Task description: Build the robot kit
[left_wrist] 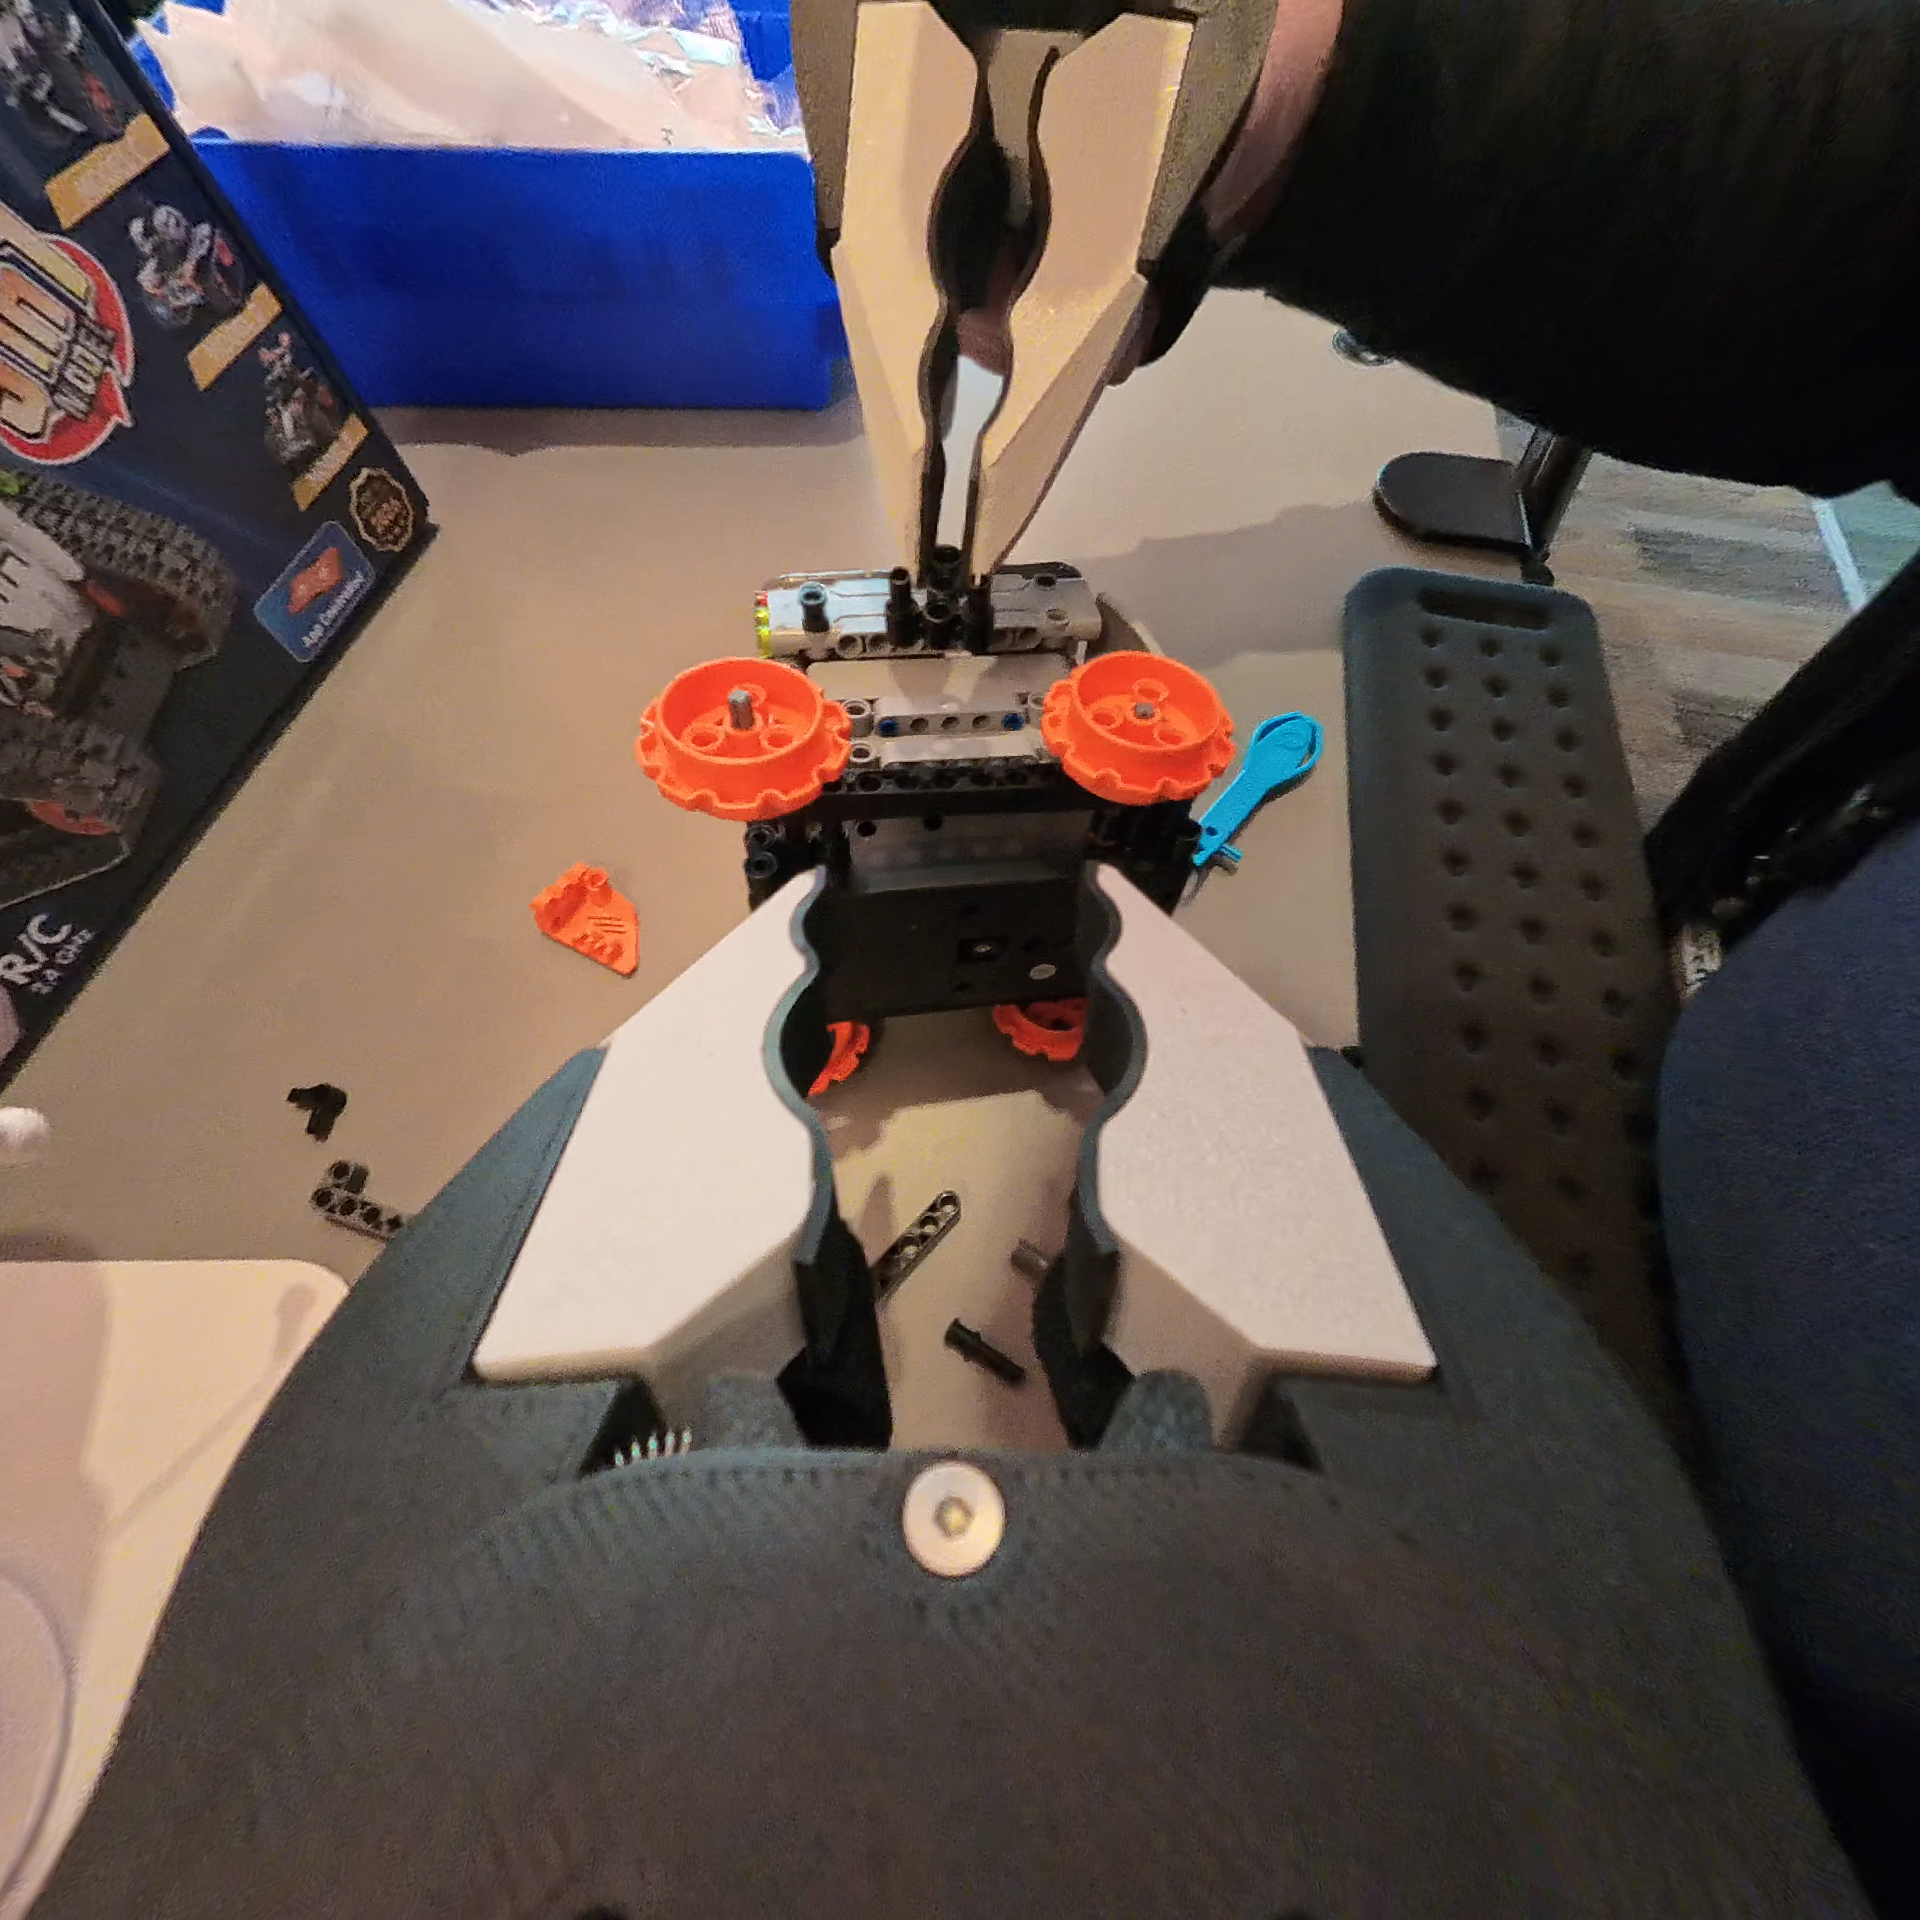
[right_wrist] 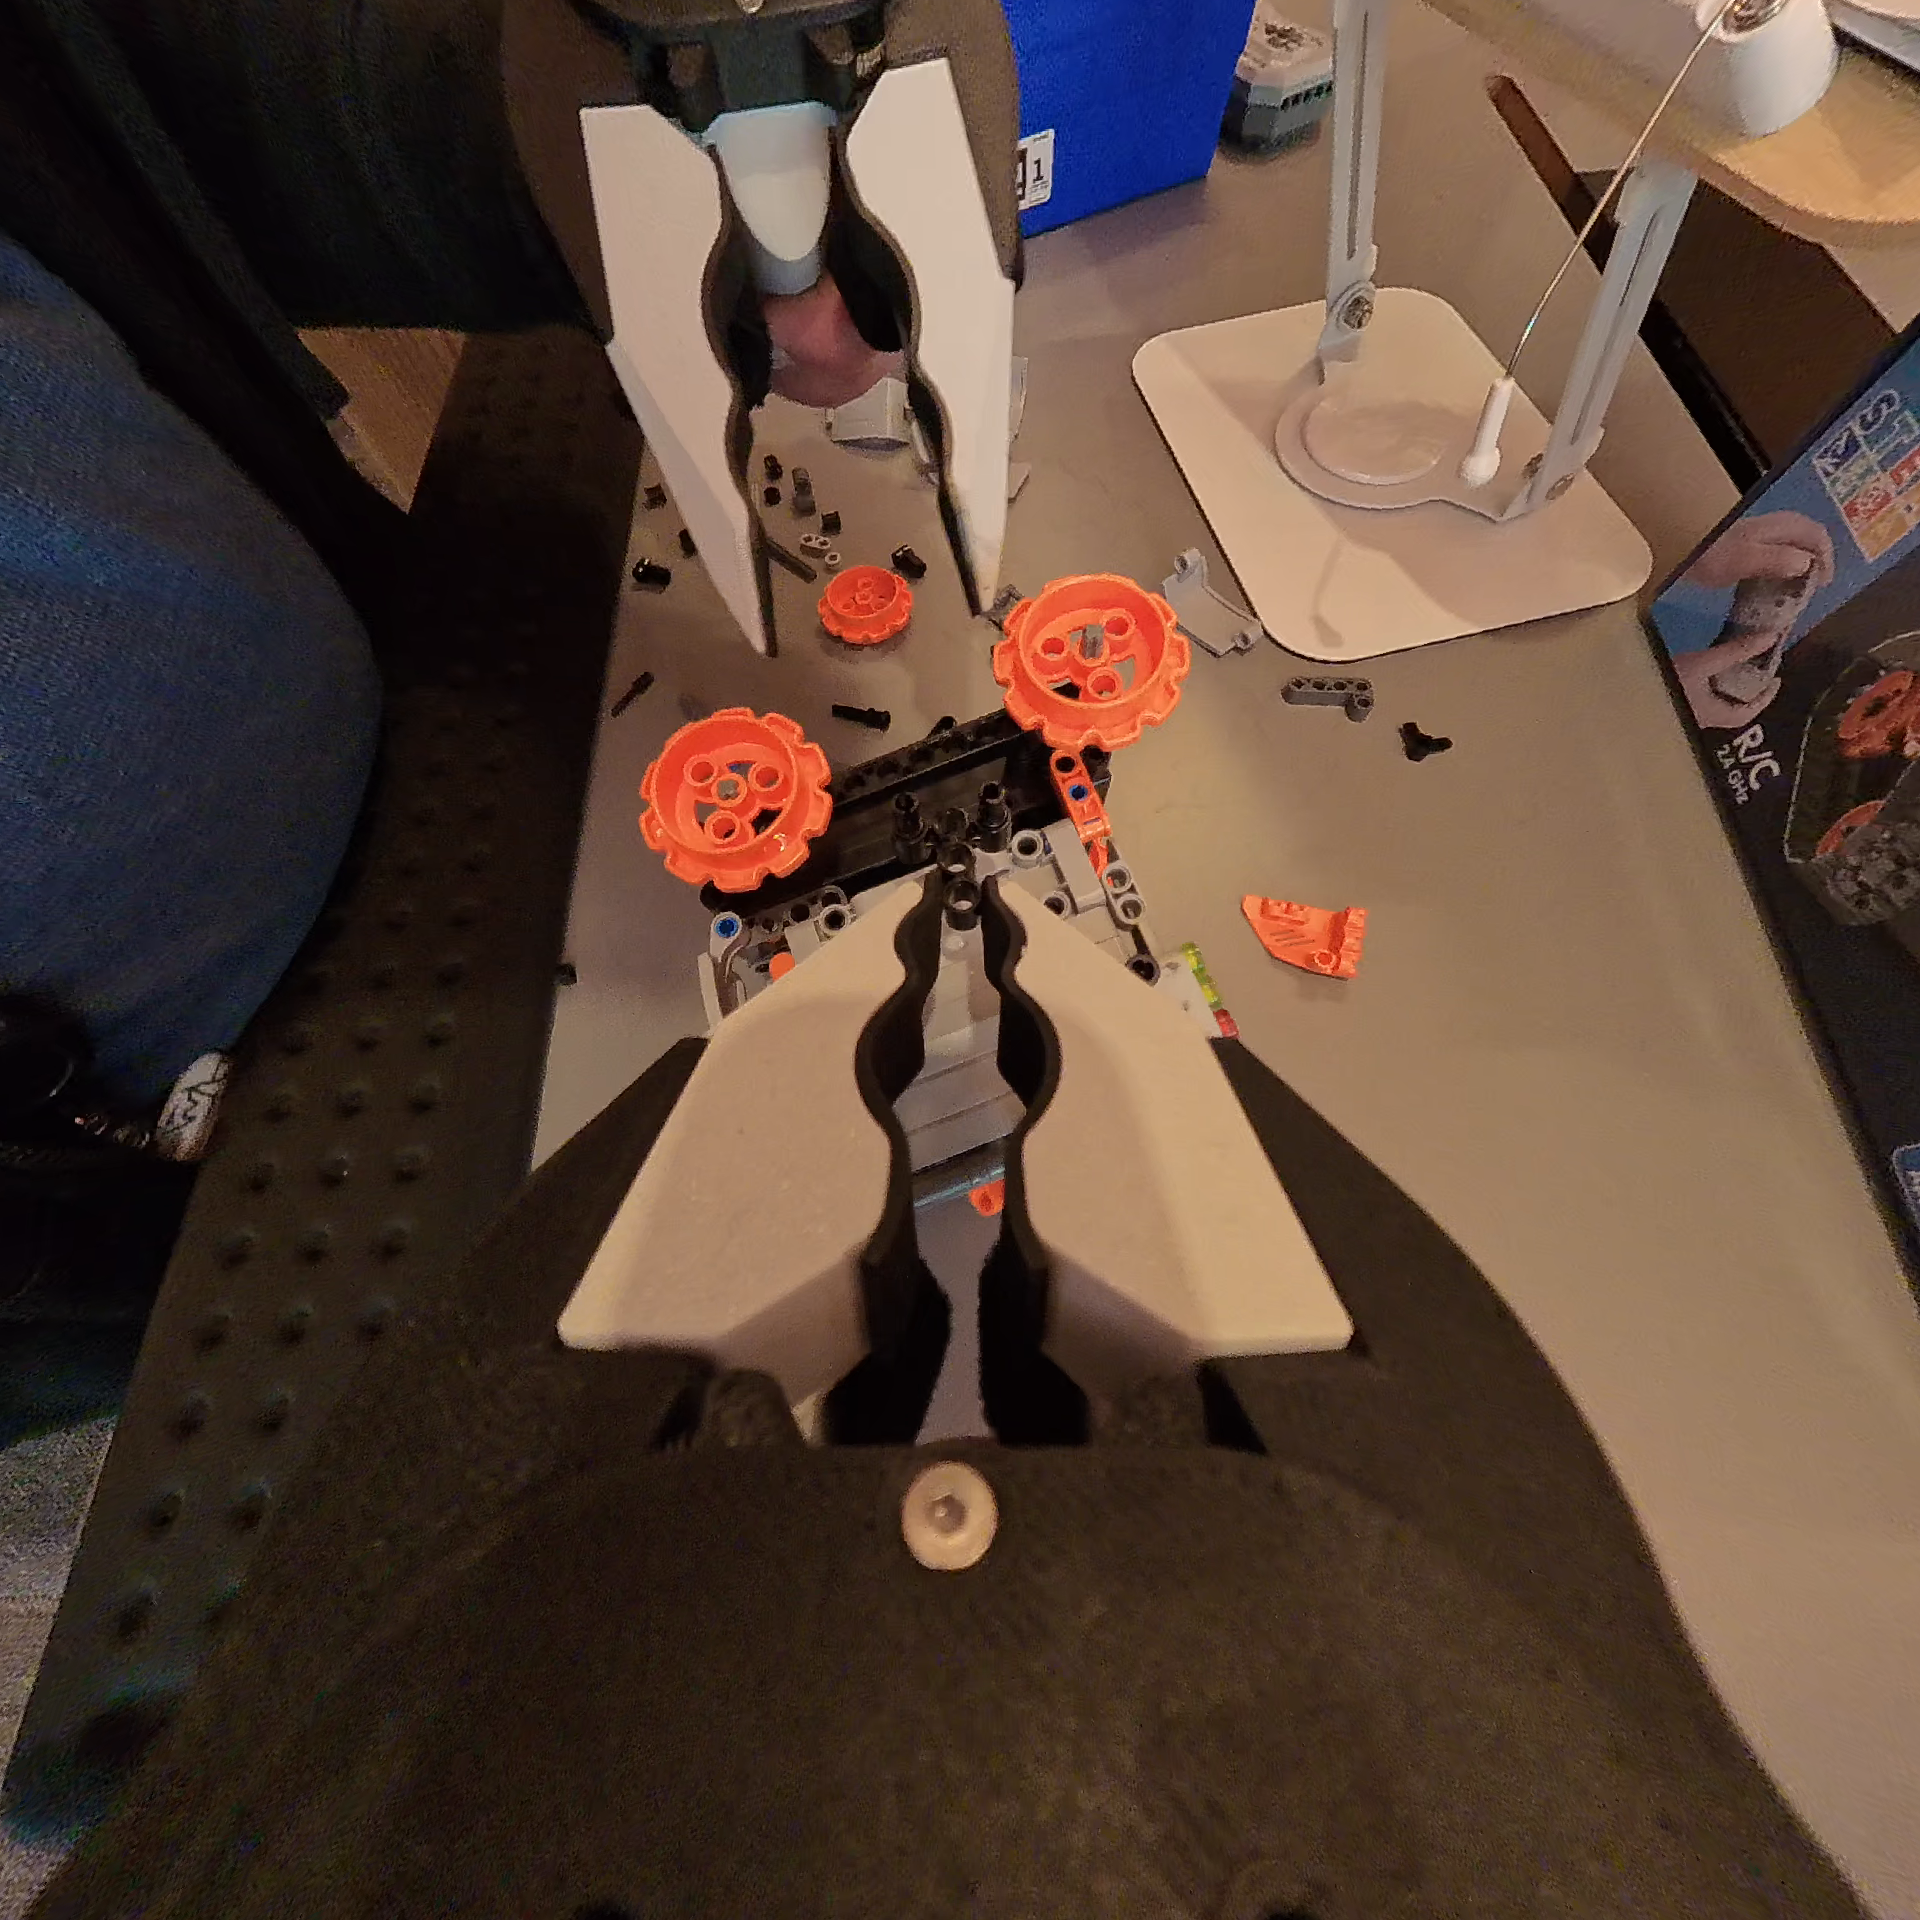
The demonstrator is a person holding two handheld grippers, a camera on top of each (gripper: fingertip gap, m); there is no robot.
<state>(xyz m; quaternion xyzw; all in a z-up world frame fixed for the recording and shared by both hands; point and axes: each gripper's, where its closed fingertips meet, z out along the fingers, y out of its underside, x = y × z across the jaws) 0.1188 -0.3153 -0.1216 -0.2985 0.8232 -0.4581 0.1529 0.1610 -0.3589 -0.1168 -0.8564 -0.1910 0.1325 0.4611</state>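
A brick-built vehicle chassis [left_wrist: 956, 717] [right_wrist: 935, 831] with two big orange sprocket wheels [left_wrist: 743, 738] [right_wrist: 732, 800] stands on the grey table [left_wrist: 468, 727]. My right gripper [right_wrist: 961, 896] [left_wrist: 945, 566] comes down on its far end and is shut on a black pin [right_wrist: 961, 899] [left_wrist: 943, 571] standing among other pins in the grey beams. My left gripper [left_wrist: 951, 894] [right_wrist: 871, 632] is open part way. Its fingertips [left_wrist: 805, 899] frame the chassis's black block [left_wrist: 956, 935]. In the right wrist view the tips stop short of the chassis, above a small orange wheel [right_wrist: 862, 603].
Loose pins [left_wrist: 982, 1351] and short beams [left_wrist: 914, 1242] lie under my left gripper. An orange panel [left_wrist: 587, 920] [right_wrist: 1304, 935] and a blue tool [left_wrist: 1257, 774] lie beside the chassis. Around stand a toy box [left_wrist: 156, 520], a blue bin [left_wrist: 520, 281], a white lamp base [right_wrist: 1392, 468] and a black perforated pad [left_wrist: 1496, 883]. The orange panel [right_wrist: 1304, 935] is about 15 centimeters from both grippers' fingertips.
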